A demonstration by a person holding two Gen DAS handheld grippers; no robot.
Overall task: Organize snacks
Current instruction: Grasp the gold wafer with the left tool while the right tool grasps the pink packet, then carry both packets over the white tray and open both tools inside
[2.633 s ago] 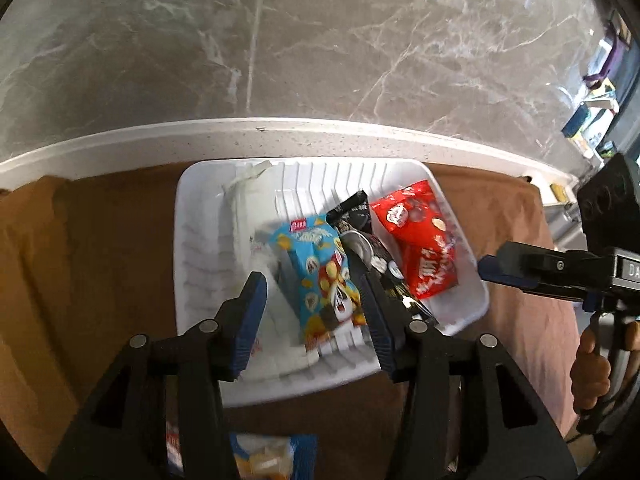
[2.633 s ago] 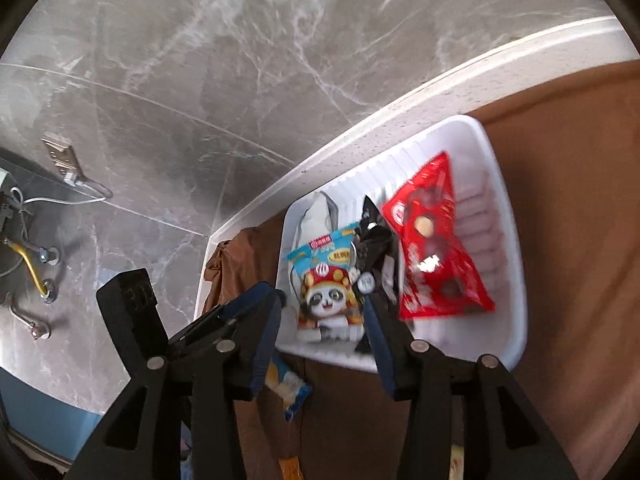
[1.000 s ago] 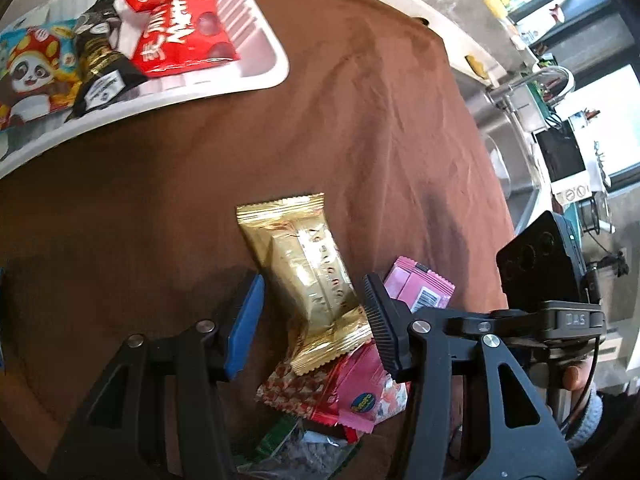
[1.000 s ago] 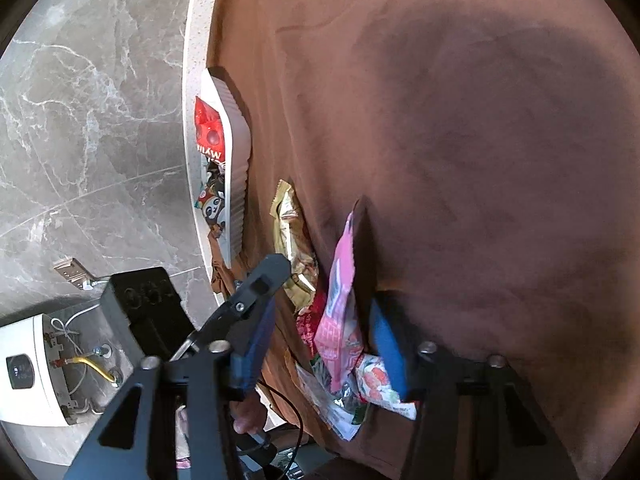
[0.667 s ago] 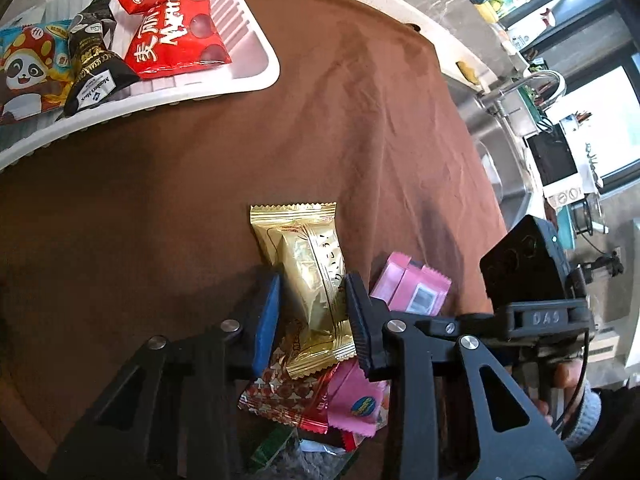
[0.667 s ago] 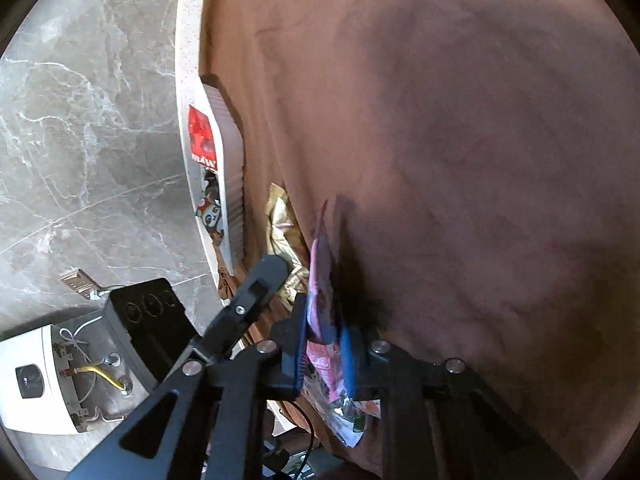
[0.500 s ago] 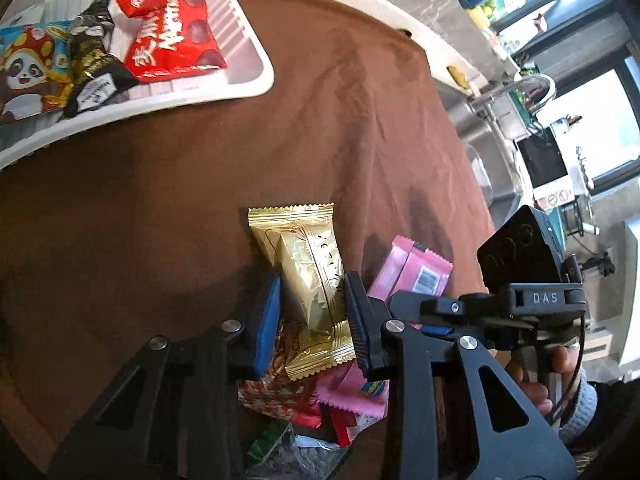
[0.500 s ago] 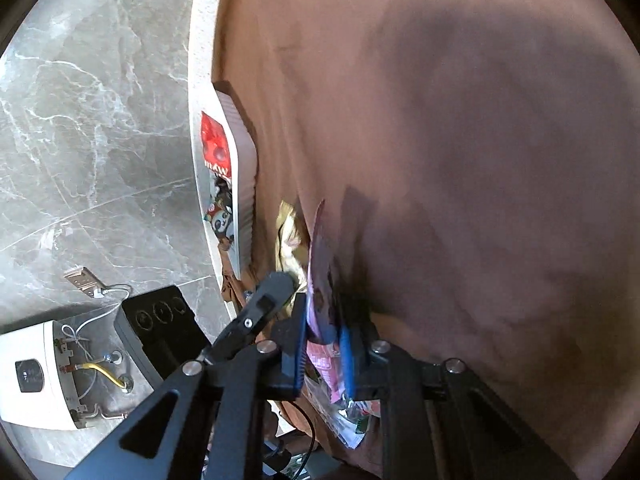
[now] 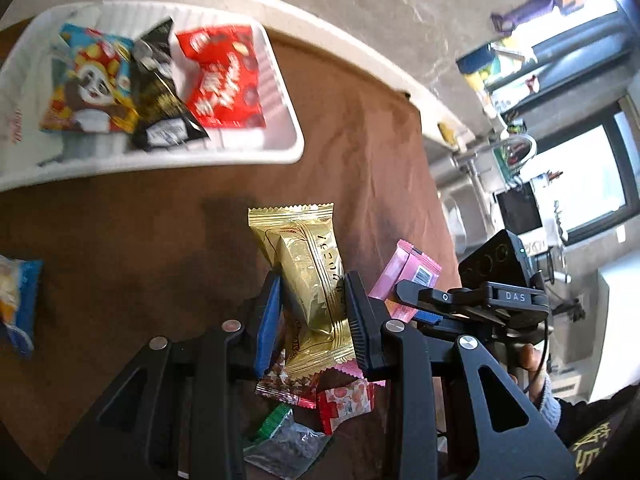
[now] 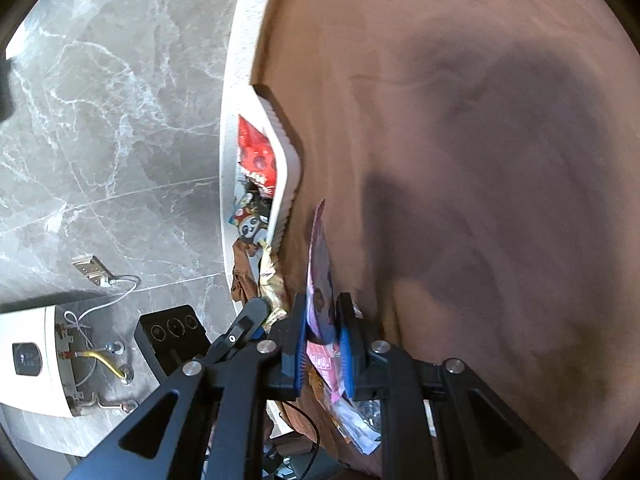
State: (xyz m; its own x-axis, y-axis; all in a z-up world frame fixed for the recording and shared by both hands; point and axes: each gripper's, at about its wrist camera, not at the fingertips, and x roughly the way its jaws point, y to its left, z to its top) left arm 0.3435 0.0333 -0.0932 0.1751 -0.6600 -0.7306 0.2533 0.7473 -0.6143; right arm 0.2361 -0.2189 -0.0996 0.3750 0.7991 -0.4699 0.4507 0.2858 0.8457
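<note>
My left gripper (image 9: 313,292) is shut on a gold snack packet (image 9: 310,276), lifted off the brown cloth. Beside it my right gripper (image 9: 404,298) pinches a pink snack packet (image 9: 404,276). In the right wrist view that right gripper (image 10: 322,312) is shut on the pink snack packet (image 10: 318,264), held edge-on. The white tray (image 9: 276,156) lies at the upper left with a red packet (image 9: 222,82), a black packet (image 9: 160,88) and a panda packet (image 9: 88,80) in it. The same white tray (image 10: 286,164) shows side-on in the right wrist view.
Several loose snack packets (image 9: 312,400) lie in a heap under the grippers. A blue and white packet (image 9: 18,304) lies at the left edge. The brown cloth (image 9: 120,240) covers the counter, with a marble wall (image 10: 100,120) behind and a sink (image 9: 516,152) at the right.
Both grippers closed, the left on the gold packet and the right on the pink one. Both have since lifted their packets off the heap, and the tray now looks nearer.
</note>
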